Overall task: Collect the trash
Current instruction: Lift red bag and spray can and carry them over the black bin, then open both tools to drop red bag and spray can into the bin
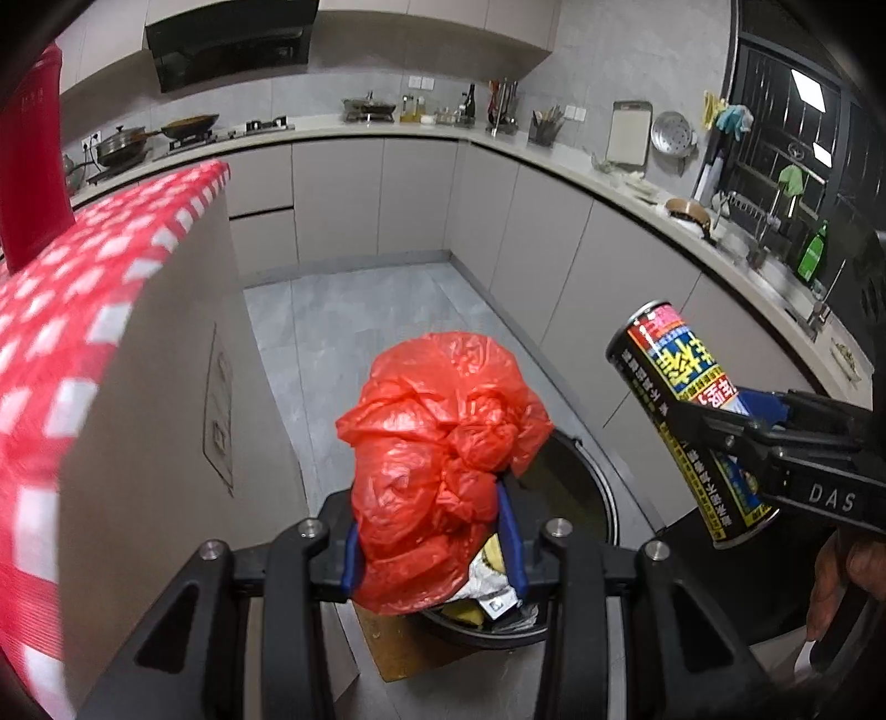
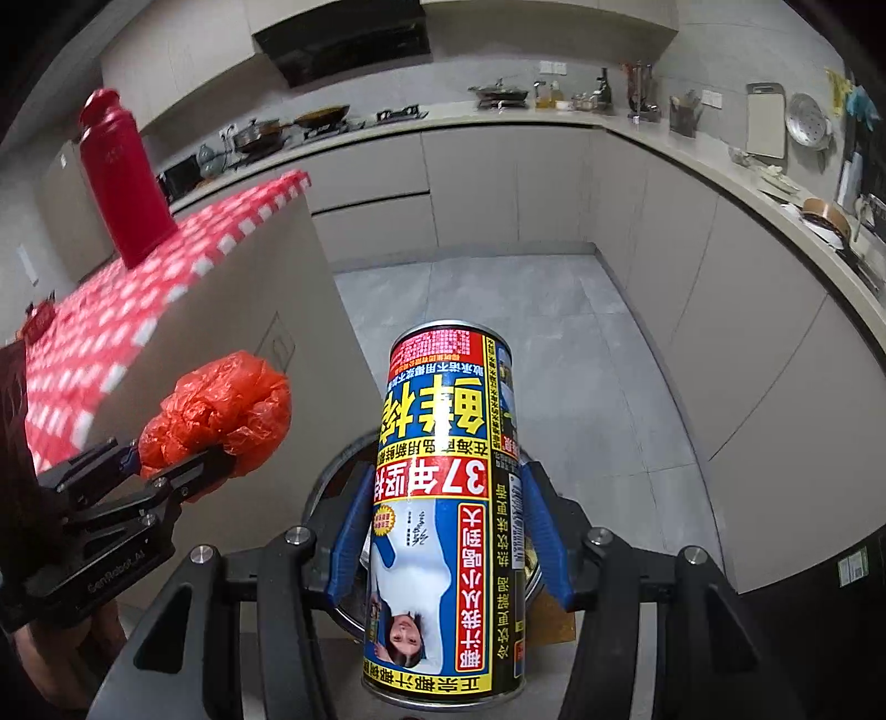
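Both pieces of trash were picked up but not yet dropped: the left tongs [image 1: 432, 531] were closed on a crumpled red plastic bag [image 1: 437, 454] above the near trash bin [image 1: 587, 487], the right tongs [image 2: 448, 526] gripped a drink can [image 2: 443, 515], so the release remained.

This is a home kitchen. A pale L-shaped tabletop [image 2: 653, 130] runs over flat grey cabinet doors [image 2: 498, 183]. A black range hood [image 2: 343, 44] hangs above a gas hob carrying a dark wok [image 2: 322, 115] and a lidded steel pot [image 2: 256, 135]. A white cutting board [image 1: 628, 133] and a round perforated metal steamer tray [image 1: 673, 134] lean against the grey tiled wall, near a sink faucet [image 1: 767, 227].
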### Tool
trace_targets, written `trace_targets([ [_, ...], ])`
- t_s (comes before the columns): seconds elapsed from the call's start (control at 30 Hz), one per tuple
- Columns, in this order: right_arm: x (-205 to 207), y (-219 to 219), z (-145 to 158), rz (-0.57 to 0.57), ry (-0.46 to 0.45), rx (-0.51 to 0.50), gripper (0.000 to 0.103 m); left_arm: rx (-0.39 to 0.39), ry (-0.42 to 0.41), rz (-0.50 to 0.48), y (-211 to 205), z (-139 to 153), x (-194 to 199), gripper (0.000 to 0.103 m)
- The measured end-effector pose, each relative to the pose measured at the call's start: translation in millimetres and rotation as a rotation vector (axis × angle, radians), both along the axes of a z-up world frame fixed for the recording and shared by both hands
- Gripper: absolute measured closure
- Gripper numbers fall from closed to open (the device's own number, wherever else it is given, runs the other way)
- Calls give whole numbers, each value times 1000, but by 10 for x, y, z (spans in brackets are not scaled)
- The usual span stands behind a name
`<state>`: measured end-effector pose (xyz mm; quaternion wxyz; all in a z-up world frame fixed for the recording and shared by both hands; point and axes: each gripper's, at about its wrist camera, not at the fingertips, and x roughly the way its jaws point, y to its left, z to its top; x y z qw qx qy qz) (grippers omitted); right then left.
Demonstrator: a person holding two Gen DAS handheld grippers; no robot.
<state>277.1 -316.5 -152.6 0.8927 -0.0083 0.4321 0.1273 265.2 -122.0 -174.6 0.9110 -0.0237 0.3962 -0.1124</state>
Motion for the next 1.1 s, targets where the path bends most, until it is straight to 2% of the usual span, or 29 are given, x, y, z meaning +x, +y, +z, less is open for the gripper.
trace_targets([
  [0.6,203,111,-880,115,145,-43,47,28,115,-20,-247,-588,76,62],
  [0.67,255,127,-943,137,141,-73,47,44,138,-36,-285,-638,148,55],
  [0.73,312,71,-948,87,116,-119,7,110,136,53,-197,-669,220,31],
  [0.77,326,9,-895,61,79,-107,0,115,138,105,-93,-670,249,14],
  [0.8,344,-60,-844,33,60,-110,0,98,141,142,3,-665,260,9],
  [0.87,374,-143,-797,3,46,-121,0,79,155,177,140,-677,246,7],
  [1.1,363,-70,-806,14,48,-147,0,102,134,131,29,-657,61,5],
])
